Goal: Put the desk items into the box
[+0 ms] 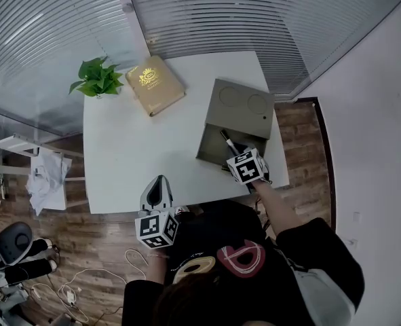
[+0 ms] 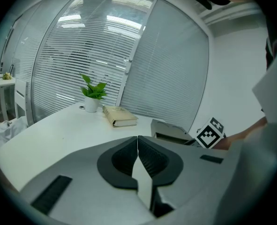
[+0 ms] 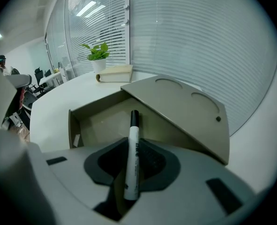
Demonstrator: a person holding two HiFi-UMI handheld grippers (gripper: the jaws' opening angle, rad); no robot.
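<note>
The black top bears red and cream ring prints; left gripper and right gripper are pale grey with black pads.

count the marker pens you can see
1: the marker pen sits gripped in the right gripper, over the open box. The raised lid hides part of the box's inside, so more may be hidden.

The marker is white with a black cap, the box olive, the book gold.
</note>
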